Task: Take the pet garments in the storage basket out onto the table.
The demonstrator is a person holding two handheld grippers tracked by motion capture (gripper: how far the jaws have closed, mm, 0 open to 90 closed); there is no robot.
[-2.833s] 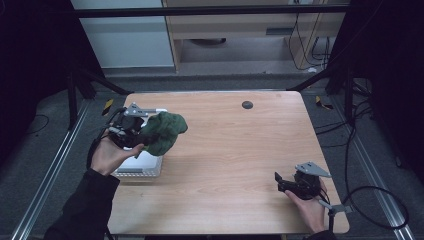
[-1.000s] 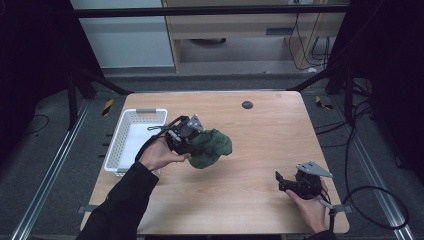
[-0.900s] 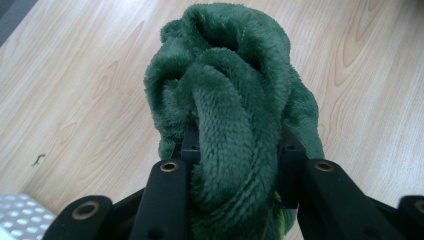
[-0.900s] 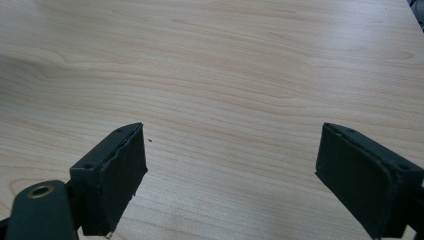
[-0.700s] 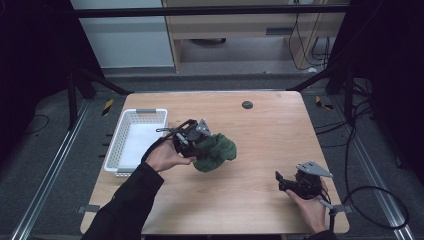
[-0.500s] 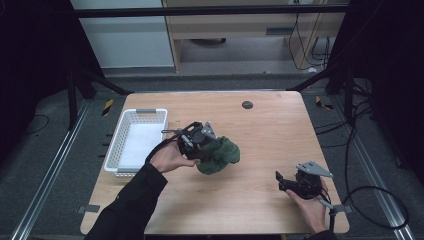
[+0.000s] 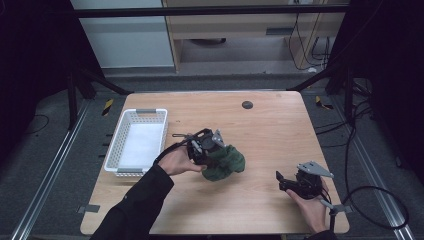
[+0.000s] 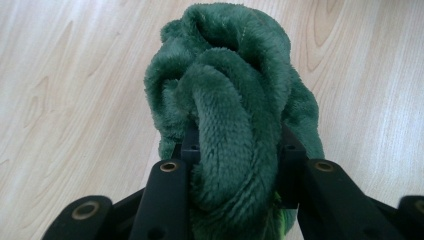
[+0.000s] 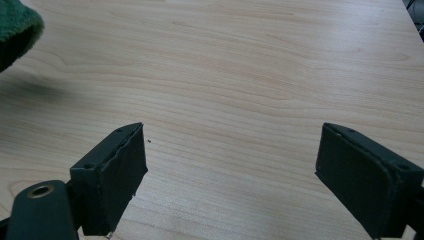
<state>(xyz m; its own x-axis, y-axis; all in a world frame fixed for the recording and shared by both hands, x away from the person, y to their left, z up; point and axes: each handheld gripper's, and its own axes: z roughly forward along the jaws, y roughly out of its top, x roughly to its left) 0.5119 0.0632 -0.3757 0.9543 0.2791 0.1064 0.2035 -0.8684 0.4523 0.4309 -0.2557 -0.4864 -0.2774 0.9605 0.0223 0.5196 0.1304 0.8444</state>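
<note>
A dark green plush cloth [image 7: 225,162] hangs bunched over the middle of the wooden table, and my left gripper [image 7: 209,148] is shut on it. In the left gripper view the green cloth [image 8: 235,95] is pinched between the two black jaws, its folds bulging out above them over the tabletop. My right gripper [image 7: 286,182] rests low near the table's front right, held by a hand, and stands open. The right gripper view has its two pads [image 9: 117,175] wide apart over bare wood, and an edge of the green cloth [image 9: 15,27] at the top left.
A white plastic basket [image 7: 123,163] with nothing in it stands at the table's left side. A small dark round disc [image 7: 247,104] lies near the far edge. Dark frame rails and cables run around the table on the floor.
My left gripper has carried the green cloth from over the basket rightward to the table's middle and a little lower. The right gripper has stayed put.
</note>
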